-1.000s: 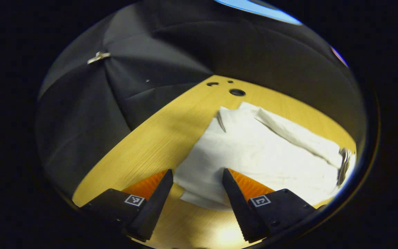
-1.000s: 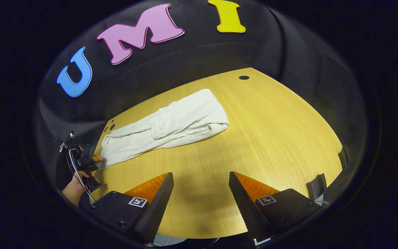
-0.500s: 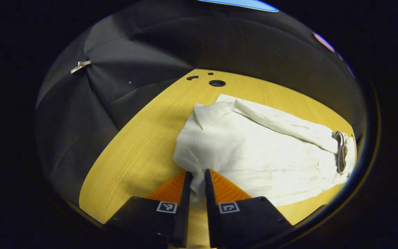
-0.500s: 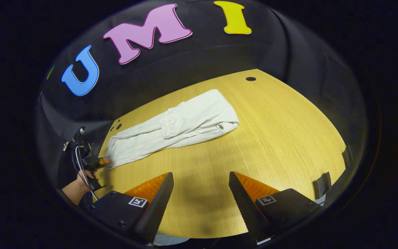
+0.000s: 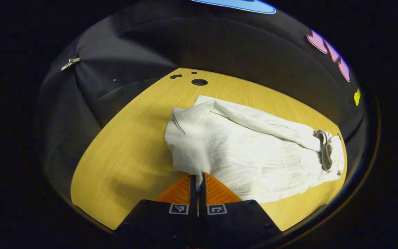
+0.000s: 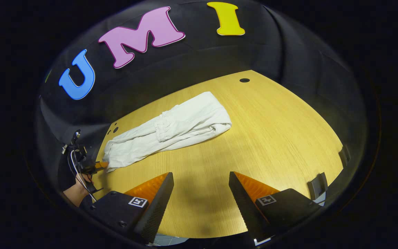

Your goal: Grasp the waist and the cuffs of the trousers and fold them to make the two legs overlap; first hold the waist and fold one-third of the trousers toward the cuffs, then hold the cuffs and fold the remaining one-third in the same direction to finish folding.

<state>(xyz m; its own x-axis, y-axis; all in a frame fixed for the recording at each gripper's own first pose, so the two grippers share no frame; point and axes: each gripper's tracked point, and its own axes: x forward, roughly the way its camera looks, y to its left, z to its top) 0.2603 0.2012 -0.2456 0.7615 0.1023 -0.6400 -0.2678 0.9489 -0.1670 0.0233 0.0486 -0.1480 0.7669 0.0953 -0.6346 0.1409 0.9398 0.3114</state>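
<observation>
White trousers (image 5: 250, 145) lie on the wooden table (image 5: 126, 138), partly folded, with the gathered waistband (image 5: 325, 154) resting on top near their middle. My left gripper (image 5: 197, 178) is shut on the near cuff corner, and the cloth puckers up between its fingers. In the right gripper view the trousers (image 6: 171, 129) stretch across the far left of the table, and the left gripper (image 6: 98, 165), held by a hand (image 6: 78, 180), pinches their left end. My right gripper (image 6: 200, 180) hovers open over bare table, well short of the cloth.
Round holes (image 5: 199, 82) pierce the table at its far corner beyond the cuffs, and another hole (image 6: 244, 80) lies at the far right. Black cloth walls close in behind. Dark clips (image 6: 318, 185) sit on the table's right edge.
The left gripper went from open around the cuff corner to shut on it, and the cloth bunched up toward it. The right gripper has barely shifted.
</observation>
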